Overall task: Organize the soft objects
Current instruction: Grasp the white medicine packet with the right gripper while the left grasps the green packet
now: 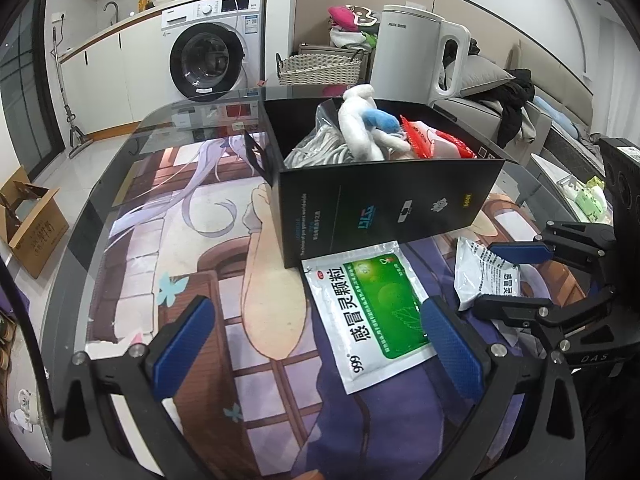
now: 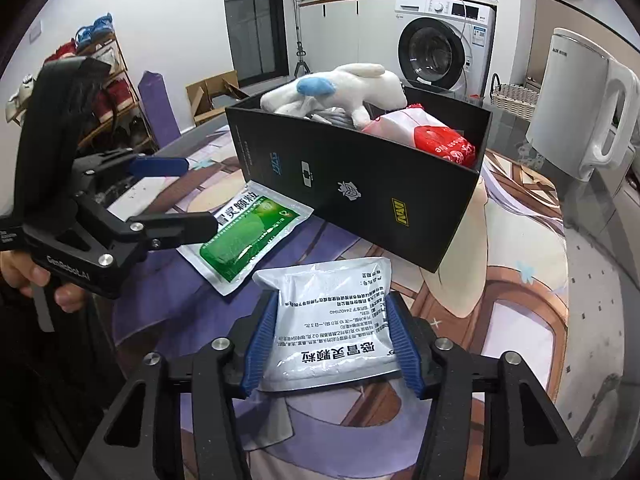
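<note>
glossy foil sachets, matt black card box, fuzzy cloth plush toy, reflective glass tabletop.

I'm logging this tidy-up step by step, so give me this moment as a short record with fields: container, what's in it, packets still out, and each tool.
container: black box, open top, on the table mat
in box: white plush toy, red-and-white bag
packets out: green packet flat by the box; silver packet
right tool: pads pressing both sides of the silver packet
left tool: open, over the green packet, holding nothing
</note>
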Action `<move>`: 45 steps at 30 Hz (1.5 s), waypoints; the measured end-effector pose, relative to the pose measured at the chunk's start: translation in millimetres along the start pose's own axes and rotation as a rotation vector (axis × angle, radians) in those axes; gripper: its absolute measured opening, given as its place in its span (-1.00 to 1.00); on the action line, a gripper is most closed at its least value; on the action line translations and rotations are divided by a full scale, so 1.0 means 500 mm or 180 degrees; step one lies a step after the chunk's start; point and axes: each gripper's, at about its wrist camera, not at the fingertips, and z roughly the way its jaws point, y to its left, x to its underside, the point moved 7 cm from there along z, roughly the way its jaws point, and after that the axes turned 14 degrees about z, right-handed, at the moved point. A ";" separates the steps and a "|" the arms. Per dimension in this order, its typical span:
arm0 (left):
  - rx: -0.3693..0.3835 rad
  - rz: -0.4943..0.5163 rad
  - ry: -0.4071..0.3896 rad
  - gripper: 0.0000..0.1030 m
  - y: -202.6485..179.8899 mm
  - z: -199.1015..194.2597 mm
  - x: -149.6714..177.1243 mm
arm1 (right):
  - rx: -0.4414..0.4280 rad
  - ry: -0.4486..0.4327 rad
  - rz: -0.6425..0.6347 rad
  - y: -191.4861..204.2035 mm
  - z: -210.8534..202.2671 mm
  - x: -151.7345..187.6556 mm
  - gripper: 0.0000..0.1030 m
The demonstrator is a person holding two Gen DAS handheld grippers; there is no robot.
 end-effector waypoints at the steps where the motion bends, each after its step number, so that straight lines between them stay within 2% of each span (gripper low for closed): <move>1: 0.0011 -0.0007 -0.0002 1.00 -0.002 0.000 -0.001 | -0.0011 -0.0012 -0.0011 0.001 -0.001 0.001 0.01; 15: 0.0059 0.0003 0.0132 1.00 -0.030 0.019 -0.003 | -0.0027 -0.0324 0.0181 -0.028 -0.057 -0.012 0.01; 20: 0.0123 -0.0102 0.0378 1.00 -0.044 0.052 -0.006 | -0.0010 -0.0369 0.0238 -0.044 -0.067 -0.012 0.01; 26: -0.0085 0.0078 0.0465 0.99 -0.072 0.071 -0.015 | -0.0005 -0.0395 0.0269 -0.052 -0.073 -0.013 0.01; 30: -0.0124 0.0043 0.0428 0.97 -0.080 0.076 -0.020 | -0.0003 -0.0407 0.0277 -0.054 -0.075 -0.014 0.01; 33: -0.0094 0.0092 0.0338 0.70 -0.087 0.070 -0.021 | 0.0006 -0.0407 0.0268 -0.053 -0.076 -0.014 0.01; 35: -0.0046 0.0167 0.0271 0.37 -0.094 0.062 -0.022 | -0.0003 -0.0407 0.0271 -0.052 -0.077 -0.014 0.01; 39: -0.0022 0.0246 0.0215 0.19 -0.099 0.051 -0.023 | -0.0004 -0.0428 0.0263 -0.049 -0.080 -0.015 0.01; 43: -0.0028 0.0344 0.0140 -0.08 -0.101 0.044 -0.023 | 0.0001 -0.0448 0.0266 -0.048 -0.081 -0.017 0.01; 45: -0.0048 0.0406 0.0114 -0.13 -0.106 0.041 -0.024 | 0.0003 -0.0459 0.0259 -0.047 -0.081 -0.019 0.01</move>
